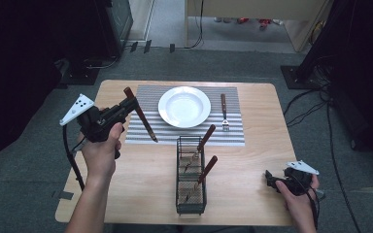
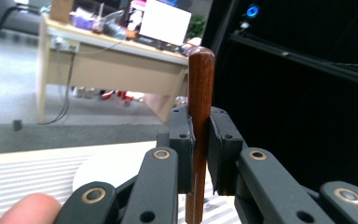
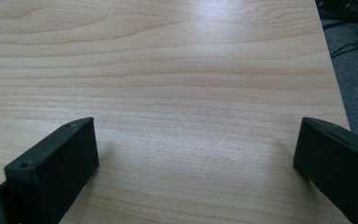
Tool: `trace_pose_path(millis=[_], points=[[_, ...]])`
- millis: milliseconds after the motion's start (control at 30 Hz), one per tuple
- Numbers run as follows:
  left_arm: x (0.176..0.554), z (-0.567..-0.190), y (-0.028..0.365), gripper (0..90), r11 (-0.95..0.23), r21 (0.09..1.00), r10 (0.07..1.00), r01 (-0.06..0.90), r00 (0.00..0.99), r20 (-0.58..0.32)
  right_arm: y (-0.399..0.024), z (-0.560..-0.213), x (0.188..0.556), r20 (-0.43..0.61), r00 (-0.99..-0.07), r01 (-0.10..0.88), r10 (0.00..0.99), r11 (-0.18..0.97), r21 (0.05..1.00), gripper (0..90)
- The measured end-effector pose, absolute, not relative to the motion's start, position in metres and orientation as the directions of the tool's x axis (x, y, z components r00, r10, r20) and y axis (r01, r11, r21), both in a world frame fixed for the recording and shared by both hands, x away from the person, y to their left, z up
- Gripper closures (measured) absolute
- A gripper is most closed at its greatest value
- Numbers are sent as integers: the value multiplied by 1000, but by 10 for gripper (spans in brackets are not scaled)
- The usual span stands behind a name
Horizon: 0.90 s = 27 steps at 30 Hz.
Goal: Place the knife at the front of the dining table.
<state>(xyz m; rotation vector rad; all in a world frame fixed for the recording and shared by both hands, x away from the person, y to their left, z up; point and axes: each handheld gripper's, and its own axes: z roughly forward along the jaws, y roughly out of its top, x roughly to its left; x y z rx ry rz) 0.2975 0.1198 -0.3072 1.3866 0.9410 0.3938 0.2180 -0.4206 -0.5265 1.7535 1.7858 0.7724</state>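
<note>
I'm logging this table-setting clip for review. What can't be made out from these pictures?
- Held utensil: high view, working end too small and dark against the striped mat to name; left gripper view, lower part hidden between the left gripper fingers.
- Utensils in the wire caddy: high view, heads blurred behind the mesh.
- Right gripper: right gripper view, finger bases cut off by the bottom edge.

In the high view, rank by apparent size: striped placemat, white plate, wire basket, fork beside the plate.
1. striped placemat
2. white plate
3. wire basket, though it sits nearer the camera, so its rank against the plate is unsure
4. fork
</note>
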Motion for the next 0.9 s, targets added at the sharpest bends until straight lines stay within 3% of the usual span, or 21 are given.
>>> trace_pose_path(millis=[433, 567, 900], points=[[338, -345, 134, 825, 161, 919, 791, 359, 511, -338, -421, -526, 218, 28, -30, 706, 999, 2, 709, 0], [355, -356, 132, 825, 114, 921, 818, 372, 491, -299, -421, -526, 218, 28, -31, 705, 999, 2, 709, 0], [388, -378, 135, 825, 117, 891, 838, 439, 438, -326, -421, -526, 218, 28, -31, 705, 999, 2, 709, 0]])
